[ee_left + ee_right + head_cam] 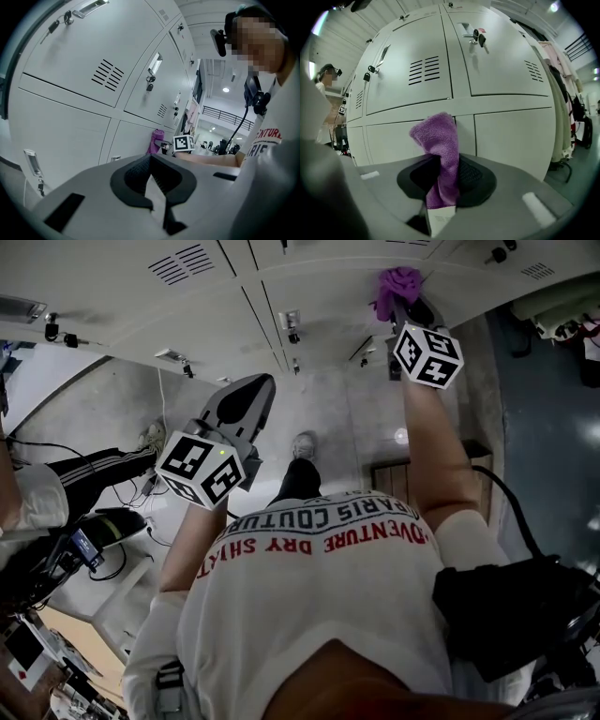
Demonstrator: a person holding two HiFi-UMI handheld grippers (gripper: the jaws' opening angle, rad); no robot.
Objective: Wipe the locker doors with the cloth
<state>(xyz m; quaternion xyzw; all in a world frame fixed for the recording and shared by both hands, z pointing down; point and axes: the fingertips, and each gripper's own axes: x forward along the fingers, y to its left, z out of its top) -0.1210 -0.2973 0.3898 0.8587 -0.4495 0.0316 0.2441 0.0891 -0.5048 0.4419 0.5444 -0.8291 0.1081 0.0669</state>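
My right gripper (442, 161) is shut on a purple cloth (438, 145), which sticks up out of the jaws in front of the grey locker doors (417, 70). In the head view the cloth (399, 282) is held at arm's length right by the lockers (309, 277), at or just off a lower door. The left gripper view shows the cloth (156, 140) beside the door, with the right gripper's marker cube (183, 143) behind it. My left gripper (151, 157) is shut and holds nothing. It hangs lower and further back (247, 396), apart from the lockers.
Padlocks and keys hang from the door handles (476, 36). Clothes hang to the right of the lockers (565, 93). A seated person's striped leg (98, 470) and cables lie at the left. A wooden box (394, 476) stands on the floor under my right arm.
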